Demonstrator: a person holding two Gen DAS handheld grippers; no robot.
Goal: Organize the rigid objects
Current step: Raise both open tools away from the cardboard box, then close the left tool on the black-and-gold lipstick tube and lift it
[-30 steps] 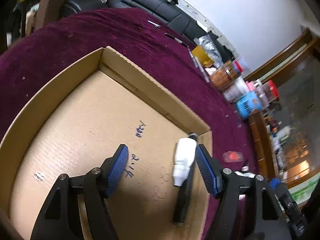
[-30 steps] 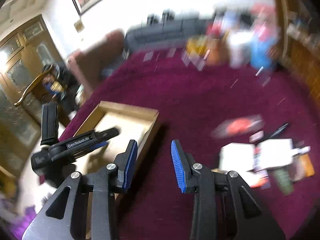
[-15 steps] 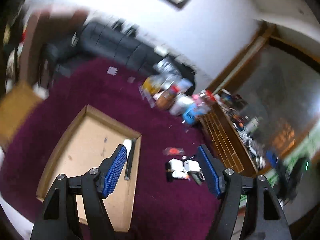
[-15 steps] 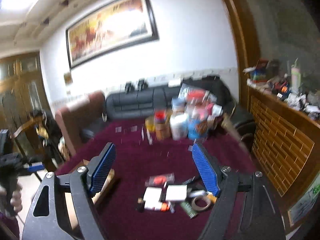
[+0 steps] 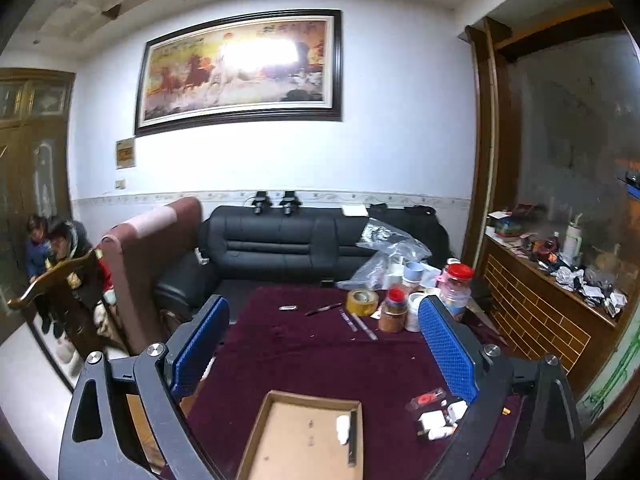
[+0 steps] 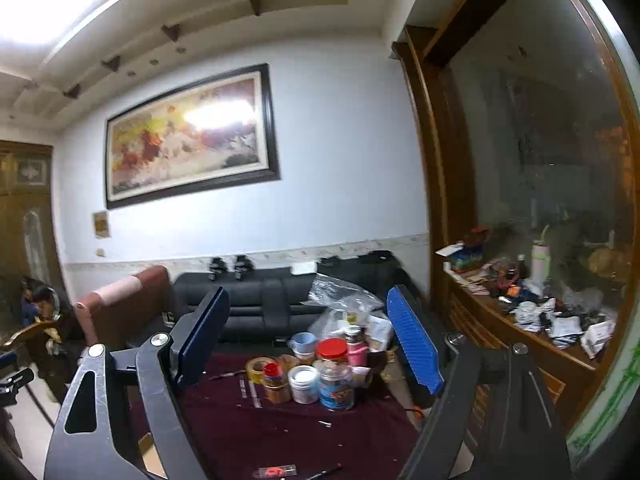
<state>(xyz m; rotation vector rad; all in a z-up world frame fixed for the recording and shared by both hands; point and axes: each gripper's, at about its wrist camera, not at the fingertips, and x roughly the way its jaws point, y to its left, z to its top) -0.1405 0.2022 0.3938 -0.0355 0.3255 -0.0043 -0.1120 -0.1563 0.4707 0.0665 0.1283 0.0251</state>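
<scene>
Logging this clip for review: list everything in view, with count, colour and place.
cardboard box: one, brown, near table edge
white bottle: one, in box, right side
black stick: one, in box beside bottle
small items: several, white and red, right of box
tablecloth: one, maroon
jars: several, mixed, far table end
tape roll: one, yellow, by jars
sofa: one, black, behind table
painting: one, wall
left tongs: open, empty
right tongs: open, empty

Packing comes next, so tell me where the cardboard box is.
In the left wrist view the cardboard box sits open on the maroon table at bottom centre, with a white item inside along its right wall and small packets just right.
</scene>
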